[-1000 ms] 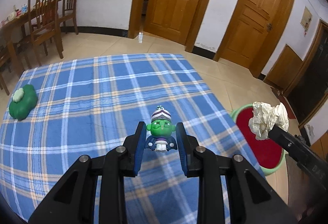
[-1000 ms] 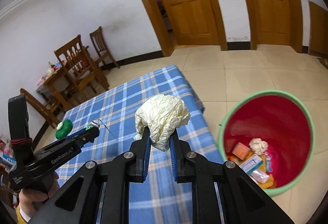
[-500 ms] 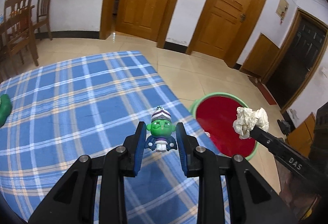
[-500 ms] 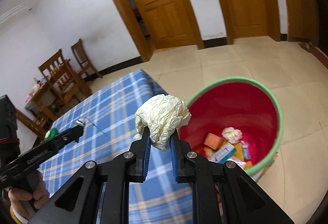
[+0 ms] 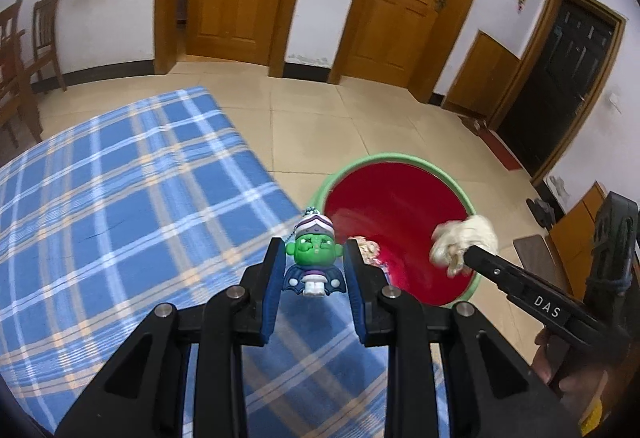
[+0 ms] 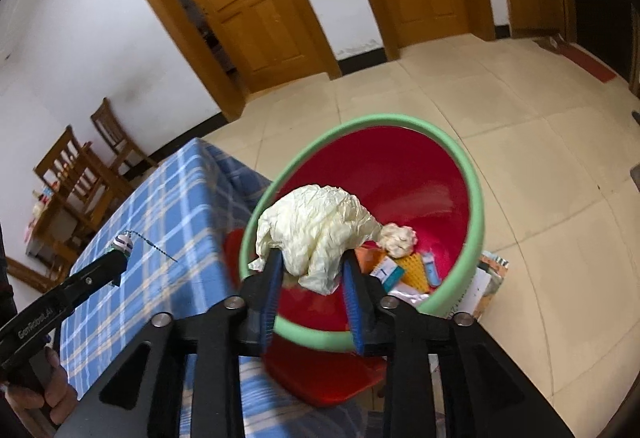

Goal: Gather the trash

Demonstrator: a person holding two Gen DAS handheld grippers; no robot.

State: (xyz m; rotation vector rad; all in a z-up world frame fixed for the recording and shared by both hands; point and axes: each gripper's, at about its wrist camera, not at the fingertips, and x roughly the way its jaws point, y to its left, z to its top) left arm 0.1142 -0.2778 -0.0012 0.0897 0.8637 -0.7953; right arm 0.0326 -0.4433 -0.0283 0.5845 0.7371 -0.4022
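- Hanging over the round red plastic bin with a green rim (image 6: 476, 205), the right claw (image 6: 312, 278) is opening; the crumpled cream paper wad (image 6: 316, 234) sits between its blue pads, which stand apart from it at the sides
- Clamped on the small green-faced figurine keychain with a striped cap (image 5: 315, 262), the left claw (image 5: 315, 278) hovers above the edge of the blue plaid-covered desk (image 5: 120, 205); the bin lies just beyond
- Cartons and another paper ball (image 6: 398, 240) lie in the bin's bottom
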